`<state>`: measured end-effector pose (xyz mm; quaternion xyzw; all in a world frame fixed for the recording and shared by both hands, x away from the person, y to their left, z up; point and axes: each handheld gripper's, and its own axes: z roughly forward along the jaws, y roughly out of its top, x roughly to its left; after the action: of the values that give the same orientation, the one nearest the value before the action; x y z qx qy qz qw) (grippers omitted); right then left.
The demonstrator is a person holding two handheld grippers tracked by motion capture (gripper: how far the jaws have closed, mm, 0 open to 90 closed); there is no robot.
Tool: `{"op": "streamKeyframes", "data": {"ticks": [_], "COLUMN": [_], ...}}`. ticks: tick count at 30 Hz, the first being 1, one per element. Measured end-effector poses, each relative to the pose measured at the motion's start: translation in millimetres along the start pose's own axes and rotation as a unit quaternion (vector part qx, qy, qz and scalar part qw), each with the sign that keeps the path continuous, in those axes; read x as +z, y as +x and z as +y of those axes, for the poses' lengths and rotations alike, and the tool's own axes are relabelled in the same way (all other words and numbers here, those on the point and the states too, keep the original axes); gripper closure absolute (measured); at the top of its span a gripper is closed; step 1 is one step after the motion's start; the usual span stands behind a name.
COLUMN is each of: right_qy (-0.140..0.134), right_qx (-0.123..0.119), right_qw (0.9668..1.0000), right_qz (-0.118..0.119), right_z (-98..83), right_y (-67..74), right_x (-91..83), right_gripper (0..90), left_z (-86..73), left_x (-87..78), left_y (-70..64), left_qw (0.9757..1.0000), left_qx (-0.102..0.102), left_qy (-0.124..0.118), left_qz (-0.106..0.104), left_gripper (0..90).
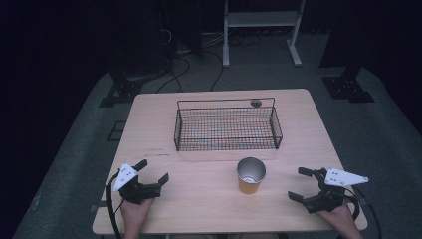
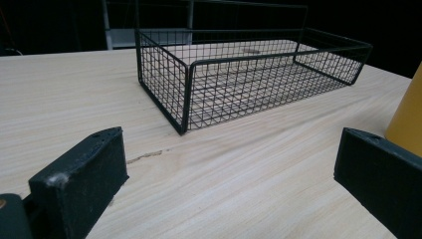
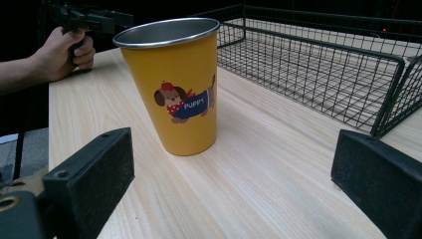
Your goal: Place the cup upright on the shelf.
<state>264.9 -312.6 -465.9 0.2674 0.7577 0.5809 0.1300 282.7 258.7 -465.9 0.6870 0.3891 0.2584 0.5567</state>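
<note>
Nearest the high camera, the person's two hands are resting at the near edge of the table (image 1: pixel 164 124), each holding a gripper. The left gripper (image 1: pixel 152 173) is sitting at the near left with its jaws spread wide and nothing between them; its grey three-cornered plate is pointing up and left. The right gripper (image 1: pixel 302 184) is lying at the near right, jaws likewise spread and holding nothing, aimed toward the middle of the table.

Between the two grippers, a little farther in, the yellow cup (image 1: pixel 250 175) is standing upright on the wood, apart from both grippers. In the right gripper view the cup (image 3: pixel 171 84) is showing a metal rim and a printed cartoon dog in a red cap and blue shirt, with the word "PUPPY" readable in white on the shirt. In the left gripper view a yellow edge of the cup (image 2: pixel 409 117) is showing at the right.

Just beyond the cup, the black wire basket (image 1: pixel 177 127) is sitting near the far middle of the table, with nothing in it.

The table is showing pale wood grain with rounded corners. Grey carpet is lying around it, and the room is staying dark, with cables on the floor and a white metal frame (image 1: pixel 226 37) standing behind.
</note>
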Motion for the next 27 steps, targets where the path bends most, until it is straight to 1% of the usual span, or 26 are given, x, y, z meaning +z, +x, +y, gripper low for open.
{"op": "streamKeyframes", "data": {"ticks": [6,8,13,16,21,22,25,26,27], "right_qy": [-0.002,0.001,0.003,0.009,0.015,0.021,0.032,0.034,0.034], "right_qx": [0.002,-0.004,-0.008,-0.01,-0.013,-0.012,-0.015,-0.019,-0.019], "right_qw": [1.0,0.9999,0.9998,0.9997,0.9995,0.9994,0.9989,0.9986,0.9986], "right_qz": [0.007,0.012,0.02,0.021,0.025,0.025,0.031,0.036,0.036], "right_z": [0.1,2.9,6.4,8.8,13.8,15.0,17.5,19.5,19.5], "right_y": [1.8,5.3,8.8,9.9,11.1,11.1,12.2,12.8,12.8], "right_x": [1.3,3.7,8.3,15.0,22.5,24.9,31.9,36.2,36.2], "right_gripper": [2.4,2.4,2.4,1.7,1.6,1.6,1.6,1.6,1.6], "left_z": [-0.1,0.0,-0.2,-0.4,-0.3,-0.3,-0.4,-0.4,-0.4], "left_x": [-0.2,-0.3,-0.5,-1.2,-0.6,-0.6,-0.7,-0.6,-0.6], "left_y": [0.1,-0.5,-1.3,0.4,-0.1,-0.2,-0.2,-0.5,-0.5], "left_qw": [1.0,1.0,1.0,1.0,1.0,1.0,1.0,1.0,1.0], "left_qx": [-0.002,0.001,0.002,-0.004,-0.003,-0.003,-0.004,-0.003,-0.003], "left_qy": [-0.002,0.0,0.0,-0.004,-0.003,-0.002,-0.003,-0.002,-0.002], "left_qz": [-0.001,-0.003,-0.005,-0.005,-0.005,-0.004,-0.004,-0.004,-0.004], "left_gripper": [0.0,0.0,0.0,0.0,0.0,0.0,0.0,0.0,0.0]}}
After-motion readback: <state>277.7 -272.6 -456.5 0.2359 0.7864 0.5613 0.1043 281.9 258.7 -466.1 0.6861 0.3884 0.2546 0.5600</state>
